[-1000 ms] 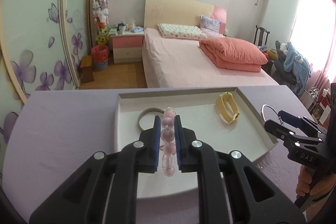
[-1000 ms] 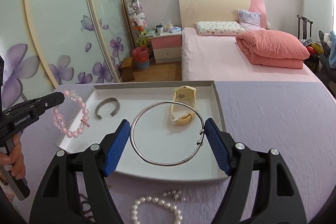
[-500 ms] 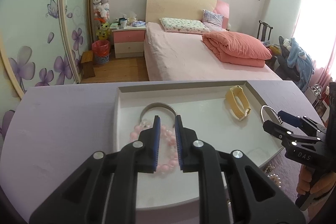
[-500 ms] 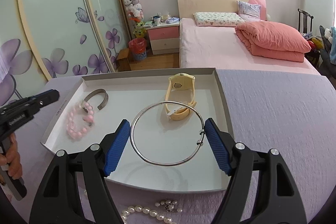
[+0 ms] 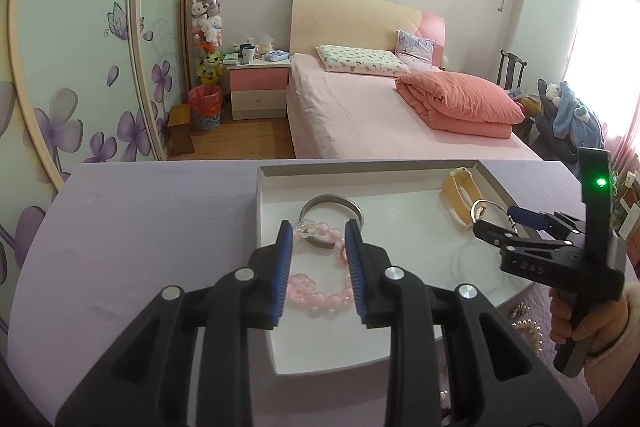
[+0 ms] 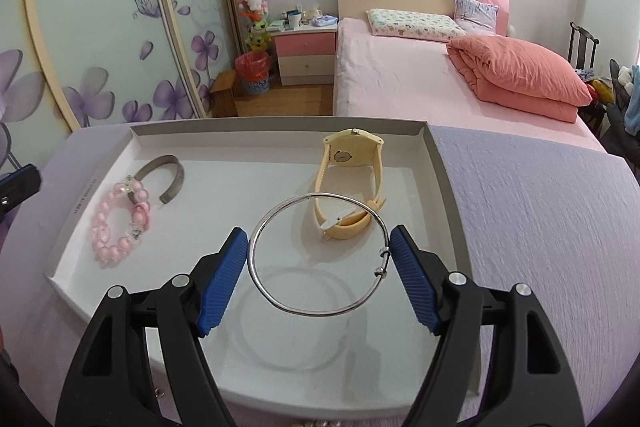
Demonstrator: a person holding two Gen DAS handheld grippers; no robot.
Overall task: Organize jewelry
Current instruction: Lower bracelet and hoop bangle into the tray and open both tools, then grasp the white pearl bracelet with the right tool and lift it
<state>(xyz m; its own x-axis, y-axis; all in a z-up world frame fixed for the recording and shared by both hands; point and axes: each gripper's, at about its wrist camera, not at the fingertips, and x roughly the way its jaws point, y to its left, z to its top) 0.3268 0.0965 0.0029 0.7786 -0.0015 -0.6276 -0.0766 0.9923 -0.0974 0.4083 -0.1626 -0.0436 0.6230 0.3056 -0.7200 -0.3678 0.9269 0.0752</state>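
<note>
While our left gripper [image 5: 318, 247] hangs with jaws spread over the pink bead bracelet [image 6: 120, 223] lying at the white tray's [image 6: 440, 187] left end beside a grey cuff [image 6: 168, 175], our right gripper [image 6: 320, 259] clamps a silver hoop bangle [image 6: 320, 255] above the tray, near the yellow watch [image 6: 352, 183].

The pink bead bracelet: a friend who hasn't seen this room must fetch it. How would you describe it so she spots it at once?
Look in the white tray on the purple table, at its left side. There the pink bead bracelet lies flat, touching the grey metal cuff. It is the only beaded, pink piece; the cuff, the yellow watch and the silver hoop are plain.
</note>
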